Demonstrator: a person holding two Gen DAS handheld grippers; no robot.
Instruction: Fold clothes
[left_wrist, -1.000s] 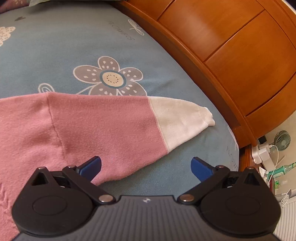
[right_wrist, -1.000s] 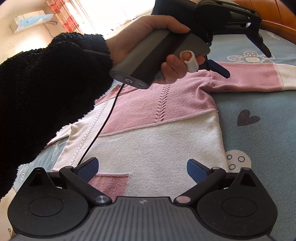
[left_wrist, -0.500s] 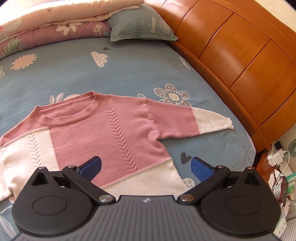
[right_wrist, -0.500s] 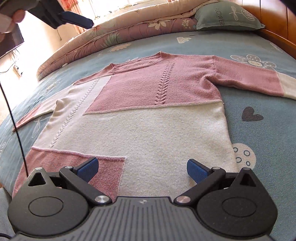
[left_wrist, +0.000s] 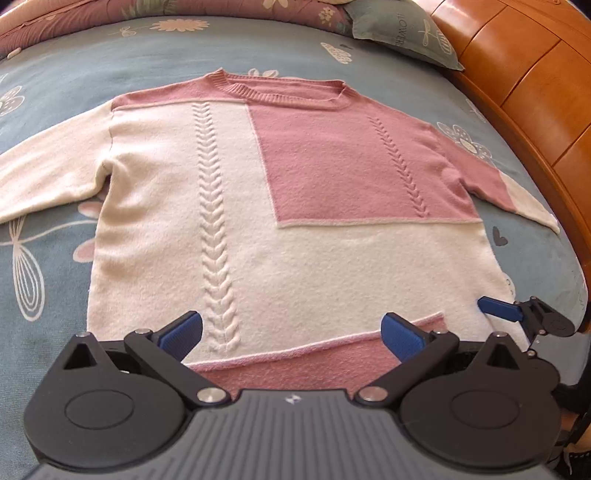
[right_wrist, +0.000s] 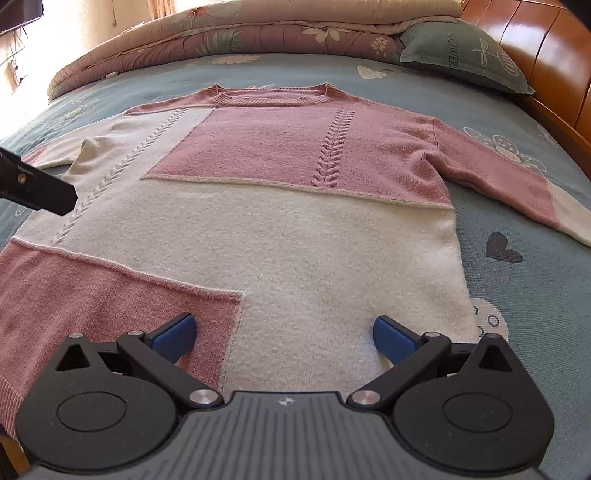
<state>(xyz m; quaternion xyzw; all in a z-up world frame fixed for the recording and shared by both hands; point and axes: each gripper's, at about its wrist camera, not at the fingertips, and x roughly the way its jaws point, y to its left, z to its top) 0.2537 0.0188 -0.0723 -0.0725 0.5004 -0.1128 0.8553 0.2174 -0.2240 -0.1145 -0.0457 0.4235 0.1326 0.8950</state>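
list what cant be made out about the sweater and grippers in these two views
- Sweater hem: hidden behind each gripper's body in both views.
- White sleeve cuff: cut off by the left wrist view's left edge.
- Left gripper: in the right wrist view only a black tip shows, the rest cut off by the left edge.
- Pillow lettering: partly readable only.

Pink-and-cream blocked sweater (left_wrist: 295, 206) with cable braids, blue flowered bed sheet (left_wrist: 48, 254), and my fingers (left_wrist: 181, 332) padded blue.
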